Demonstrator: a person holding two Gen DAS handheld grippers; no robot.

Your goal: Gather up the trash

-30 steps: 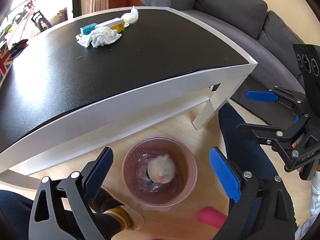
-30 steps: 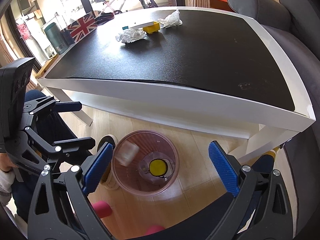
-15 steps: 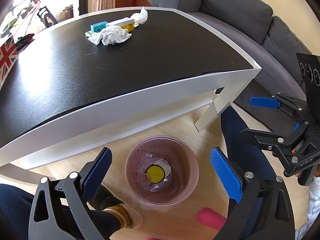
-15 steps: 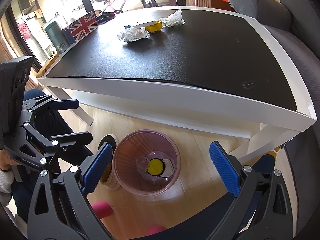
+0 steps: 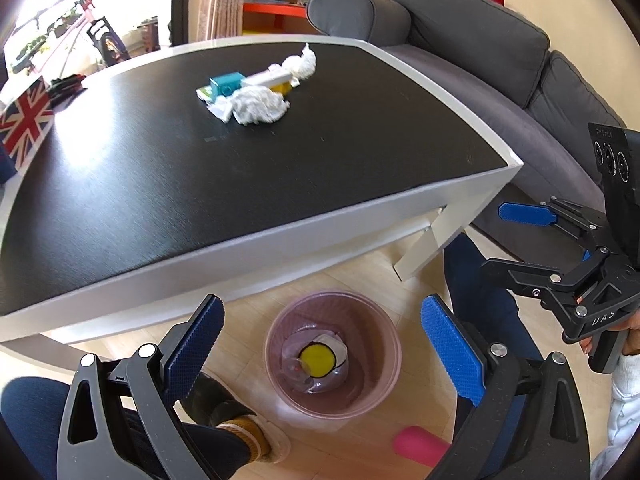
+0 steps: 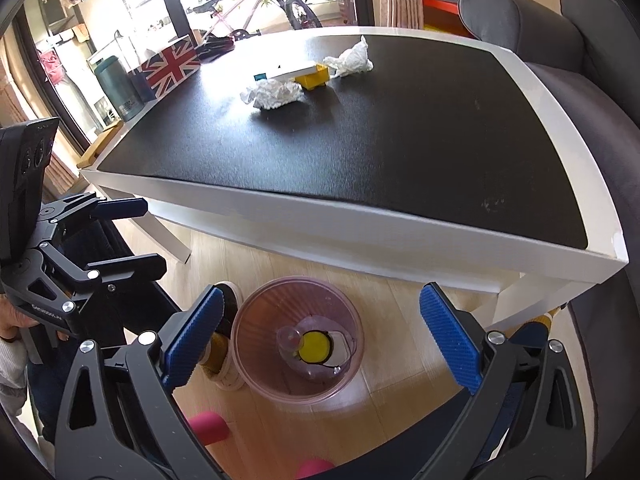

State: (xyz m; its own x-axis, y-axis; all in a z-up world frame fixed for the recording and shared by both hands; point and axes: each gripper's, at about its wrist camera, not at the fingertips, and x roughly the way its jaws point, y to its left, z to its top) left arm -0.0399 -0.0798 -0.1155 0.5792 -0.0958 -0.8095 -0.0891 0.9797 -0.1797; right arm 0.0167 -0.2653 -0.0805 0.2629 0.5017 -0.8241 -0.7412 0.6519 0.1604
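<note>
A pink translucent trash bin [image 5: 334,350] stands on the floor in front of the table; it also shows in the right wrist view [image 6: 298,338]. Inside lie a clear cup and a yellow lid [image 5: 316,358]. My left gripper [image 5: 320,344] is open and empty above the bin. My right gripper [image 6: 320,336] is open and empty above it too. Two crumpled white tissues [image 5: 260,106] [image 5: 302,62] lie on the far part of the black tabletop [image 5: 200,168], next to a teal box [image 5: 226,84] and a white-and-yellow box [image 6: 308,74].
A grey sofa [image 5: 480,60] runs along the table's right side. A Union Jack box [image 6: 170,64] and a teal flask [image 6: 118,86] stand at the table's left end. My legs and slippered foot [image 5: 240,428] are beside the bin. A pink object [image 5: 416,446] lies on the floor.
A clear cup that was falling has landed in the bin. Both grippers have risen and tilted up a little, so more of the tabletop shows.
</note>
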